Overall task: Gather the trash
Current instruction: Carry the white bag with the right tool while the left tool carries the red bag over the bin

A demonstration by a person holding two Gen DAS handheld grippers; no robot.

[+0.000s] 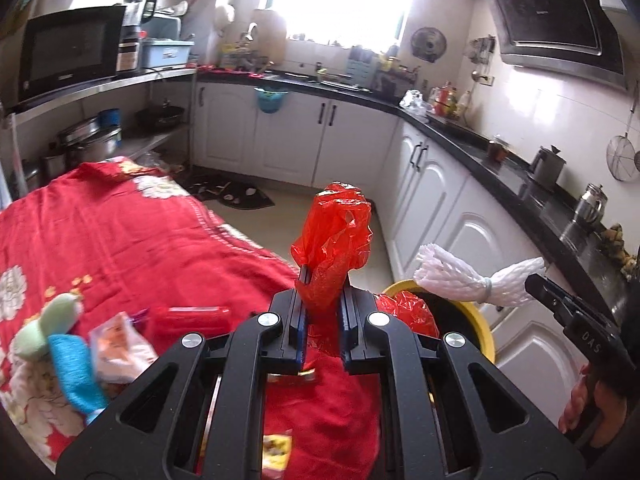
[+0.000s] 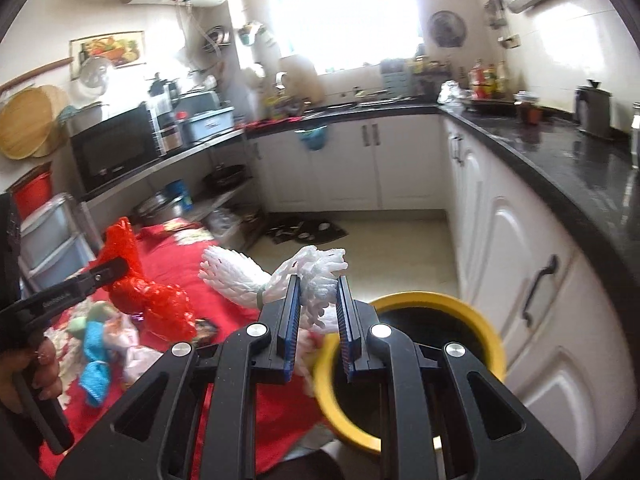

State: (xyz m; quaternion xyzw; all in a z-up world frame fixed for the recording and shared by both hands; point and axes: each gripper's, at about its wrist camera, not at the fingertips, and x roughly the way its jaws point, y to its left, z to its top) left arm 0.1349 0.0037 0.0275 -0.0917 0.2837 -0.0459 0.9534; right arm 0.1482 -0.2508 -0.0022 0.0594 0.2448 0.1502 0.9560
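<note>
The left gripper [image 1: 323, 296] clenches a crumpled red plastic bag [image 1: 338, 232] rising between its fingers. The right gripper [image 2: 318, 300] grasps white foam netting [image 2: 308, 276], with the yellow-rimmed bin [image 2: 472, 304] just below and right.

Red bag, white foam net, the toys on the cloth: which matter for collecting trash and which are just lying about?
Job: red bag; foam net; yellow bin; wrappers.

Lying about: plush toys; red cloth; microwave; kettle.
</note>
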